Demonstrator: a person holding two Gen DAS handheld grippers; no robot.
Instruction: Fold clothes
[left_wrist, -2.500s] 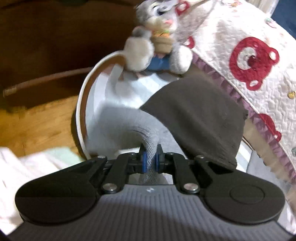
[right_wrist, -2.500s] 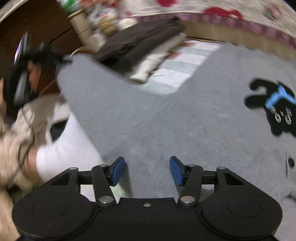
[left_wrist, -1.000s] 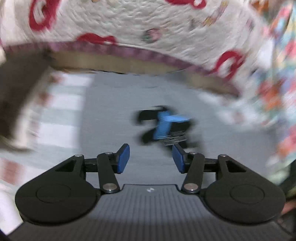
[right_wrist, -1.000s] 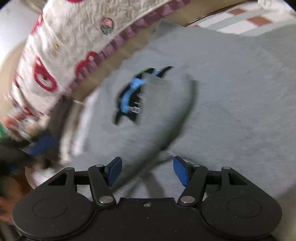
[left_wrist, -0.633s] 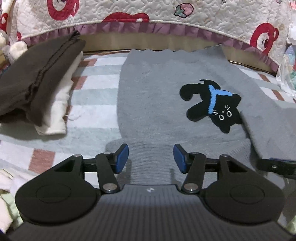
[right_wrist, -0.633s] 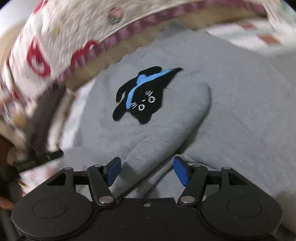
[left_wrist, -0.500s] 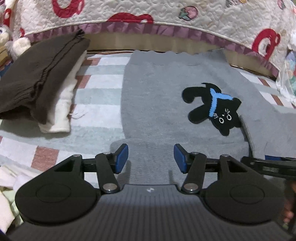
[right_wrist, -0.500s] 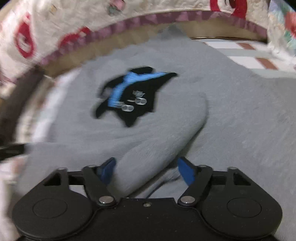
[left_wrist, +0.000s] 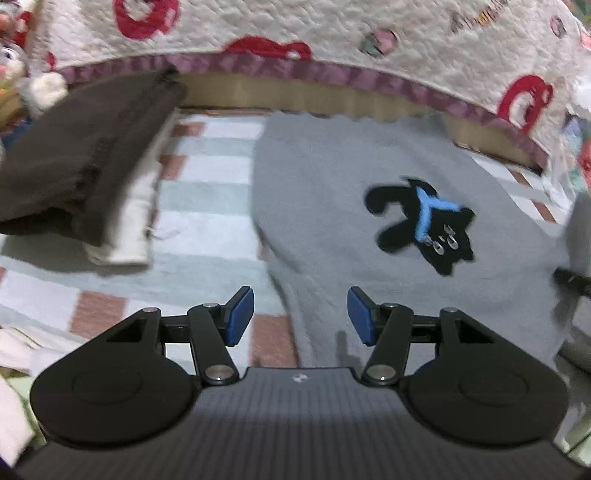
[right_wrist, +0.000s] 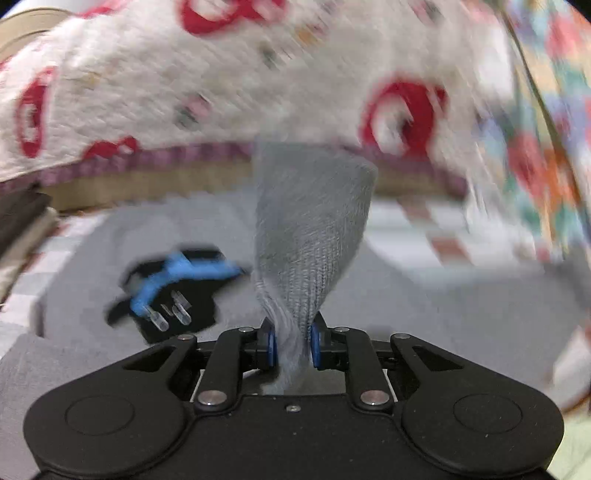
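Sleeve (right_wrist: 310, 236) bunches between your right gripper's (right_wrist: 290, 348) clamped fingers; your left gripper (left_wrist: 300, 320) gapes, sweater (left_wrist: 332, 206) lying beyond its fingertips.

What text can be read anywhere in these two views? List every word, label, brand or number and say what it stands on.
None: no readable words or numbers in either view.
Left gripper body: a small pale mark, a logo and not letters.
Grey sweater: a black cat patch, picture only.
Quilt: red bears and small motifs, too blurred to tell whether any are letters.
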